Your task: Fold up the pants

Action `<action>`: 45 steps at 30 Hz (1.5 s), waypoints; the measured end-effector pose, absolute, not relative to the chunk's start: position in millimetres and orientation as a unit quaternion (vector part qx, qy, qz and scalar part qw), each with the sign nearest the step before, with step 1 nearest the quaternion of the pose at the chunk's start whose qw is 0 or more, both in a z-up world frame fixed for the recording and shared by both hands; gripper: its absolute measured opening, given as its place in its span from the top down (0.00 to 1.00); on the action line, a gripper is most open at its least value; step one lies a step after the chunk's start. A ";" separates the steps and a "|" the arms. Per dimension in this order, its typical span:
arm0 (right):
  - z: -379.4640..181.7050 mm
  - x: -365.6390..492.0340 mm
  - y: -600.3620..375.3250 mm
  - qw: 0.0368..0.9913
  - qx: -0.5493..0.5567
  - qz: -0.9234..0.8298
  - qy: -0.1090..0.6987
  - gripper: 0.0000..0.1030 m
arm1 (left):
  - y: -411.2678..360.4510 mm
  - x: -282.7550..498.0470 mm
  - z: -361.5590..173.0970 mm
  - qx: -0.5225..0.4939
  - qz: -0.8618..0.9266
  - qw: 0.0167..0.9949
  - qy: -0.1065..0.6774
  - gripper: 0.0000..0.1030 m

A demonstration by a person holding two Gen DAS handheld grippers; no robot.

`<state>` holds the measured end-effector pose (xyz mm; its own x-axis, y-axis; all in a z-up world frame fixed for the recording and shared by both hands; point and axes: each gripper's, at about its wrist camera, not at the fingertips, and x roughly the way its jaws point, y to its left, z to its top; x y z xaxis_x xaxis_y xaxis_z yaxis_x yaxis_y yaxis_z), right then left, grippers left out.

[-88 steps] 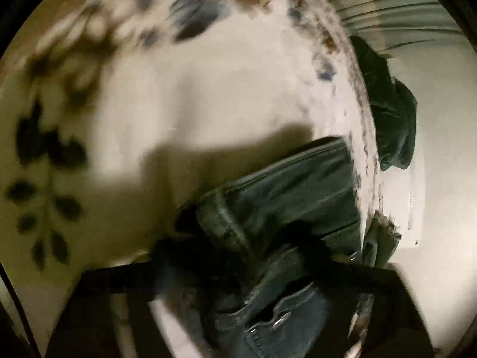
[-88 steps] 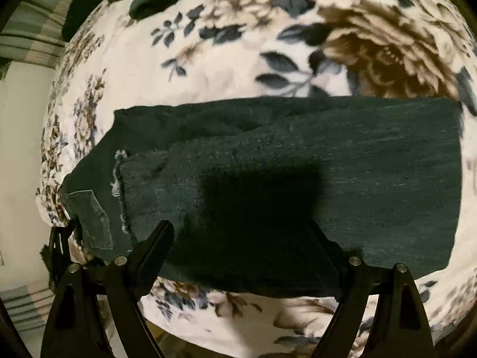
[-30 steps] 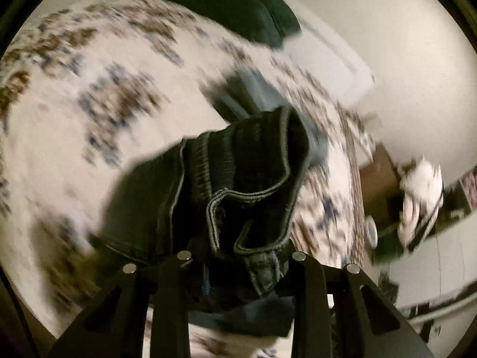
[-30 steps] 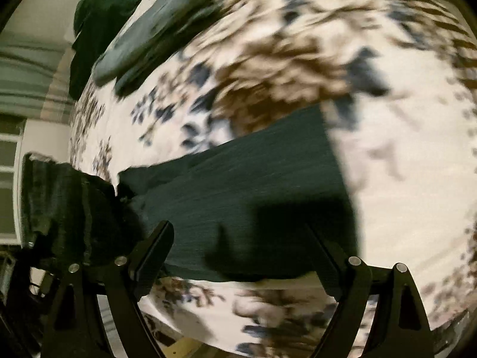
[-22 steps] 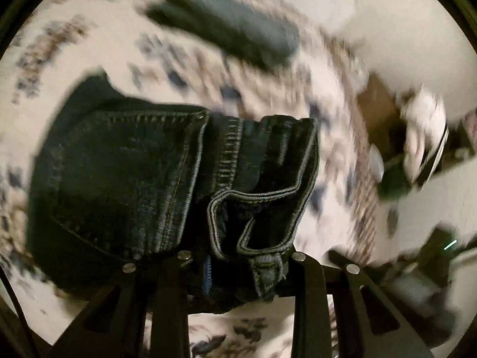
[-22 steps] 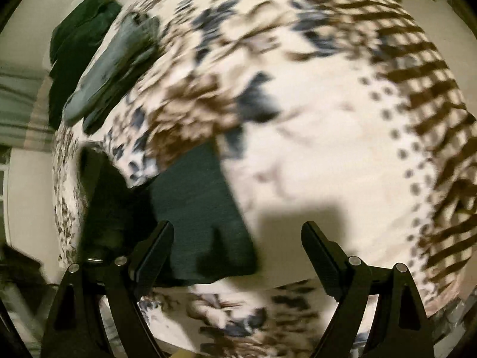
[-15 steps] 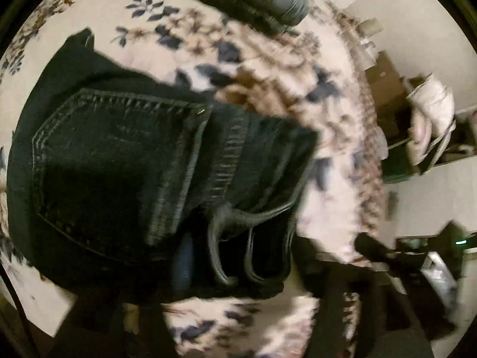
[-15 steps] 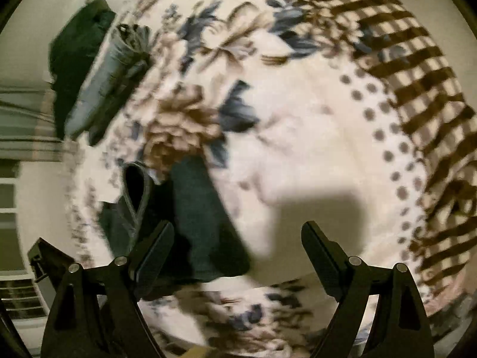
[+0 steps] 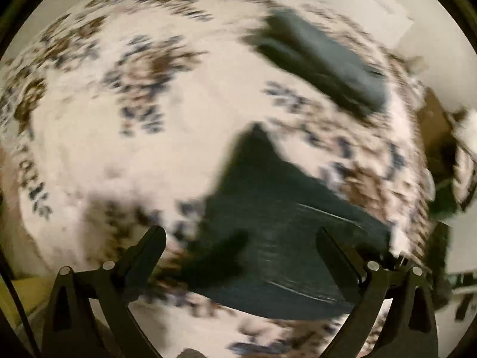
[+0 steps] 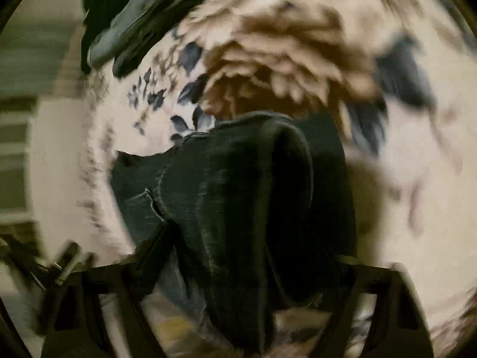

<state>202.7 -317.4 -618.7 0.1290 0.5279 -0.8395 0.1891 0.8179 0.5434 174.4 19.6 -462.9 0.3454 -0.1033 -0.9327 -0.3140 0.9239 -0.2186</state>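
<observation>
A flowered bedspread [image 9: 89,149] fills both views, with the dark pants [image 10: 238,208] lying folded on it near its front edge and another folded garment [image 9: 322,59] farther back. The left gripper [image 9: 241,238] hangs spread above the denim, gripping nothing. The right gripper [image 10: 247,256] is blurred; whether it pinches the raised fold I cannot tell. If that bulging fold springs back, the stack may slump open.
</observation>
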 end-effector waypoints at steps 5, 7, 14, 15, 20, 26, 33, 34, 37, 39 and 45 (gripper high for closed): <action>-562.6 184.2 -323.2 0.761 0.222 0.076 0.605 0.86 | 33.3 192.3 -473.4 -0.165 0.062 0.799 0.575 0.00; -544.9 171.7 -351.5 0.775 0.221 0.043 0.590 0.86 | 30.1 203.6 -473.1 -0.173 0.041 0.799 0.575 0.00; -605.8 154.4 -429.4 0.708 0.258 -0.022 0.657 0.85 | -7.8 265.9 -510.8 -0.217 -0.043 0.763 0.607 0.00; -610.8 155.7 -429.4 0.702 0.259 -0.017 0.663 0.79 | -14.5 273.8 -519.6 -0.223 -0.052 0.753 0.617 0.00; -623.2 164.1 -446.0 0.676 0.334 0.004 0.657 0.33 | -39.3 310.0 -572.6 -0.259 -0.086 0.698 0.662 0.06; -652.3 164.3 -448.5 0.656 0.354 0.005 0.666 0.62 | 2.5 313.5 -599.6 -0.397 -0.082 0.667 0.625 0.80; -643.9 162.5 -455.1 0.649 0.371 0.017 0.664 0.44 | 20.9 304.6 -588.1 -0.419 -0.097 0.655 0.622 0.68; -637.7 165.0 -458.4 0.653 0.374 0.017 0.658 0.40 | 19.4 302.3 -574.1 -0.397 -0.097 0.666 0.624 0.48; -619.5 166.6 -469.3 0.676 0.382 0.031 0.629 0.22 | 15.7 293.5 -543.6 -0.348 -0.099 0.707 0.608 0.11; -625.3 176.2 -466.6 0.670 0.387 0.045 0.632 0.13 | 9.2 291.4 -533.8 -0.315 -0.110 0.724 0.603 0.02; -649.7 203.9 -461.7 0.655 0.425 0.067 0.621 0.43 | -35.0 318.0 -578.5 -0.276 -0.133 0.684 0.663 0.04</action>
<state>203.9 -461.7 -649.7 0.2197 0.6154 -0.7570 0.4394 0.6303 0.6400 318.0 -35.0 -578.5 0.0869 -0.5469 -0.8327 -0.1841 0.8127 -0.5529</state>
